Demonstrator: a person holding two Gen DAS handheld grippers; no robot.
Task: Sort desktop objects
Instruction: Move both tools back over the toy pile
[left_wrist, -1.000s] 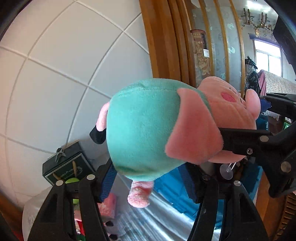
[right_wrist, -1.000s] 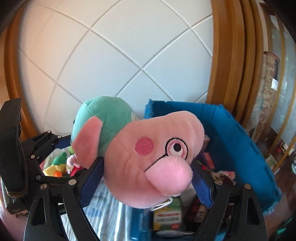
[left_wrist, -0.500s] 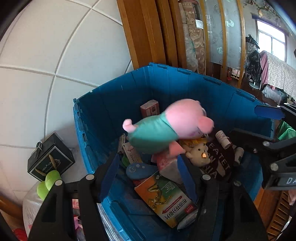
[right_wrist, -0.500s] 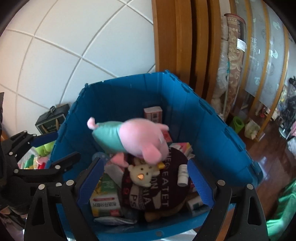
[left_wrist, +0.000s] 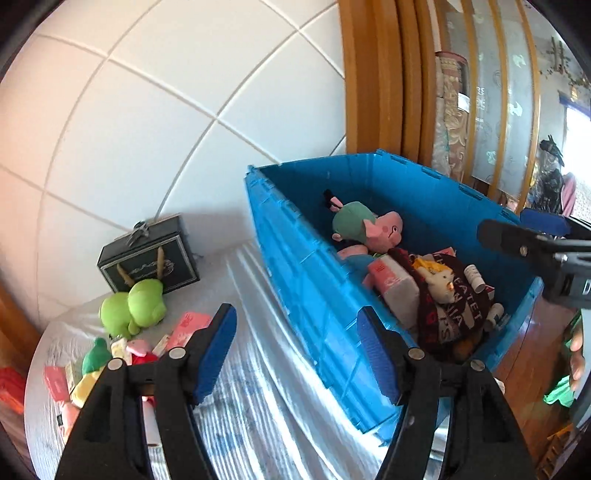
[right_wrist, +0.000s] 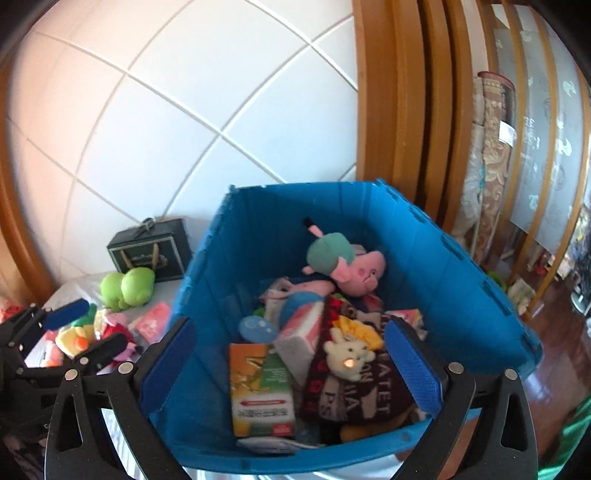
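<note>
The pink pig plush (left_wrist: 365, 229) in a teal shirt lies in the blue crate (left_wrist: 314, 288), on top of boxes, a dark knit cloth and other toys. In the right wrist view the pig plush (right_wrist: 347, 262) rests near the far wall of the crate (right_wrist: 443, 258). My left gripper (left_wrist: 297, 332) hovers over the crate's near left wall, its jaws opening with nothing between them. My right gripper (right_wrist: 291, 343) stands above the crate's front, jaws opening wide, nothing gripped. The right gripper (left_wrist: 535, 243) also shows at the right edge of the left wrist view.
Left of the crate, on the white-covered table (left_wrist: 258, 406), lie a green plush (left_wrist: 133, 306), a dark gift box (left_wrist: 147, 258), pink cards and several small toys. A tiled wall and wooden door frame (left_wrist: 373, 74) stand behind. A hand (left_wrist: 576, 354) shows at the right.
A second ago both grippers held the pig plush up close. It dropped into the crate and both grippers drew back, jaws spread wider.
</note>
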